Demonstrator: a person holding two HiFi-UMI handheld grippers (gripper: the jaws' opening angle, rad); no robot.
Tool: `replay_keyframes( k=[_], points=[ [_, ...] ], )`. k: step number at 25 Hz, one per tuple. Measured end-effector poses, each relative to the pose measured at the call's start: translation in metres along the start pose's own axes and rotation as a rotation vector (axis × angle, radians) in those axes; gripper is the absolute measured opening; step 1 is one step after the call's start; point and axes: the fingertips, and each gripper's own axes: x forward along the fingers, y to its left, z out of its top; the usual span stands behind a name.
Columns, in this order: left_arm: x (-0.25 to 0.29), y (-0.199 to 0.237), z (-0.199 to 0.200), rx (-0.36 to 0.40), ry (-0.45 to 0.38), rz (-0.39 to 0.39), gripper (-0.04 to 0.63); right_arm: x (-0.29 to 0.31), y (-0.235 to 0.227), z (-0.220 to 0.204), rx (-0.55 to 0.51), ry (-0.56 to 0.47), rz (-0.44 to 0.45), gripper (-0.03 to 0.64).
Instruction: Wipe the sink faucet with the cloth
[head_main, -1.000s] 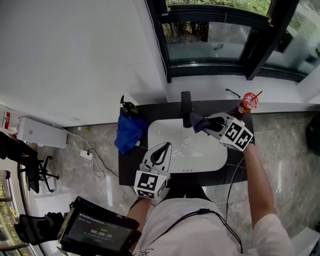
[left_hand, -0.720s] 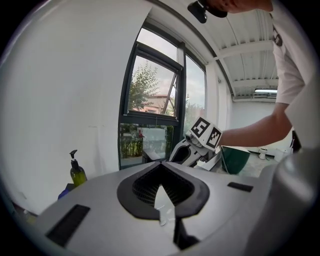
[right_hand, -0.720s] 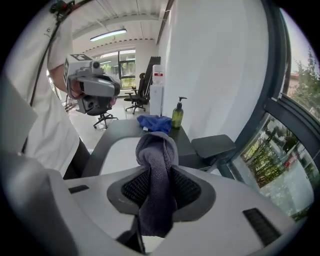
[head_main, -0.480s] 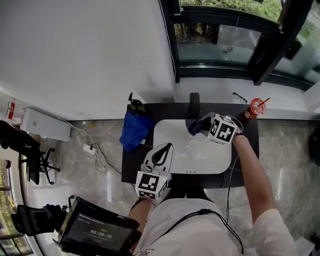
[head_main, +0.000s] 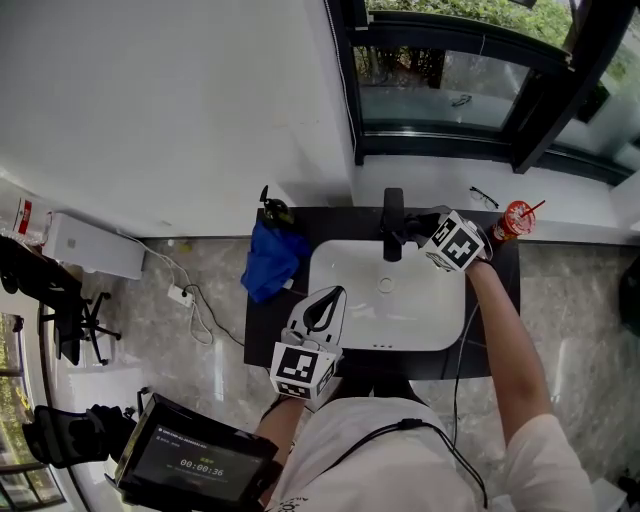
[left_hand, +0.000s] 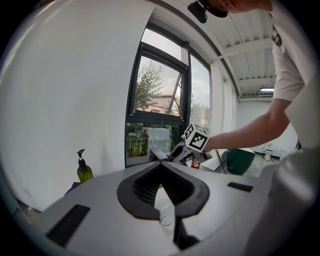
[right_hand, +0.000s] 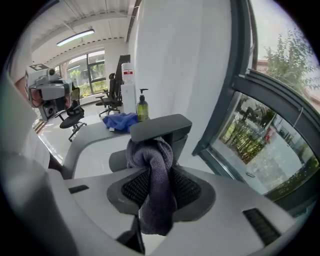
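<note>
While the left gripper (head_main: 330, 295) hangs over the near left rim of the white sink (head_main: 400, 312), its jaws rest together with nothing between them. Farther on, at the back of the basin, the right gripper (right_hand: 156, 176) is clamped on the dark grey cloth (right_hand: 152, 160), whose bunched top presses against the underside of the black faucet (right_hand: 161, 127). Beyond on the counter stand a soap bottle (right_hand: 142, 107) and a blue rag (right_hand: 119, 121).

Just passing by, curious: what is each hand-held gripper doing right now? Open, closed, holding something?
Left hand-held gripper: closed, empty.
Right hand-held gripper: closed on the cloth, against the faucet.
</note>
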Motion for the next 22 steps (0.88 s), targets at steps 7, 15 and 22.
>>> replay_keyframes(
  k=[7,15,22],
  points=[
    [0.006,-0.001,0.001,-0.001,0.002,-0.009,-0.006,-0.023,-0.01,-0.028,0.064,-0.002,-0.044,0.12],
    [0.015,0.0,0.002,-0.008,0.009,-0.018,-0.006,-0.067,0.055,-0.027,0.035,-0.196,0.162,0.12],
    [0.021,0.005,0.001,-0.003,0.018,-0.019,-0.006,-0.053,0.096,-0.007,-0.088,-0.134,0.28,0.12]
  ],
)
